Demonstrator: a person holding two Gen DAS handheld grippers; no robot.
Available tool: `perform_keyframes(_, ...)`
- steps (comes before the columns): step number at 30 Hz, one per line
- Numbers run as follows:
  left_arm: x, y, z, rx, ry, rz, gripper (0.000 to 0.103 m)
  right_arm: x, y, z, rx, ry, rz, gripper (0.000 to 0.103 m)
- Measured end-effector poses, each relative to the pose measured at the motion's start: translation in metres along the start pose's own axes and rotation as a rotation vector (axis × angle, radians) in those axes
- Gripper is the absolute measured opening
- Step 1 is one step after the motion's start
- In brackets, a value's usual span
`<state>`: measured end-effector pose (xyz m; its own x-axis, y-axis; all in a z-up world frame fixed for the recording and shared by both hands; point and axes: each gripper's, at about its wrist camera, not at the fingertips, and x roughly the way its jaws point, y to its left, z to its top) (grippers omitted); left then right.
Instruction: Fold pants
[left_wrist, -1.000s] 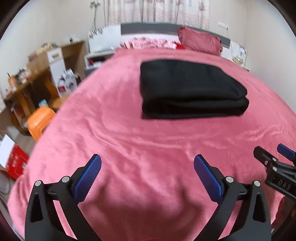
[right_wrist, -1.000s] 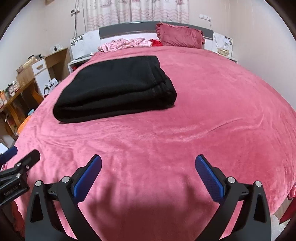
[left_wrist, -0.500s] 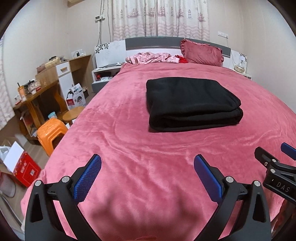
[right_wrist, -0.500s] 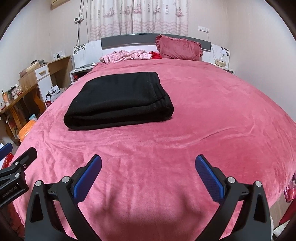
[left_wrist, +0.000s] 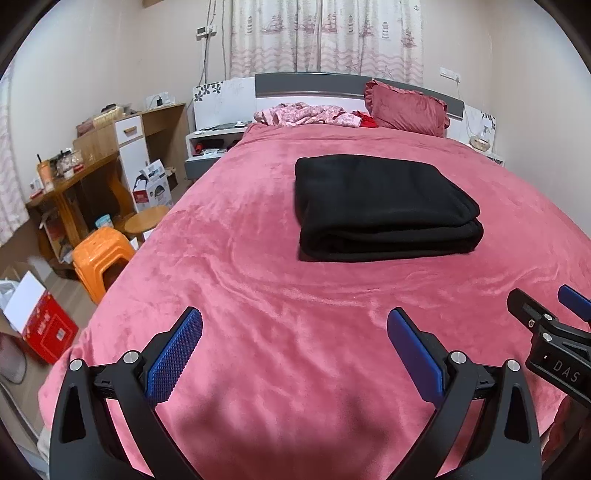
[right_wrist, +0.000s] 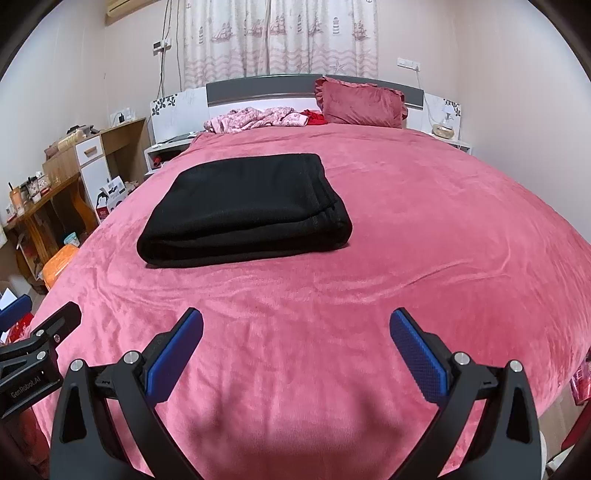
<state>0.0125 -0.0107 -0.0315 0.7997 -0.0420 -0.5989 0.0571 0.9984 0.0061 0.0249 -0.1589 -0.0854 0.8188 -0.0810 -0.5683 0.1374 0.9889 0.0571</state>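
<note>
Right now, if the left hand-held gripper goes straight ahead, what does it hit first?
Probably the pink bedspread just ahead of the open left hand-held gripper; the folded black pants lie farther along. Depth is unclear.
</note>
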Motion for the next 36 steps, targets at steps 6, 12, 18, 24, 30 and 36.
perform_keyframes(6,0.0001,0.0005,0.0001,0.000,0.003,-0.004,0.099,0.0007,-0.0005,0.0005,-0.004,0.003,0.002,0.101)
perform_keyframes(12,0.0007,0.0007,-0.0009,0.004,0.005,-0.007,0.099,0.0019,-0.0008,0.0010,-0.003,0.007,0.003,0.101)
perform_keyframes(18,0.0005,0.0006,-0.0012,0.002,0.007,-0.006,0.099,0.0037,-0.0004,0.0000,-0.006,0.013,0.004,0.101)
perform_keyframes(24,0.0000,-0.0004,-0.0025,0.003,0.010,-0.008,0.099,0.0047,-0.0006,-0.0011,-0.004,0.016,0.005,0.101)
perform_keyframes(30,0.0003,-0.0016,-0.0039,0.004,0.011,-0.008,0.099,0.0047,-0.0001,-0.0017,-0.005,0.020,0.003,0.101)
perform_keyframes(36,0.0007,-0.0016,-0.0040,0.005,0.012,-0.009,0.099,0.0057,-0.0015,-0.0024,-0.005,0.026,0.005,0.101)
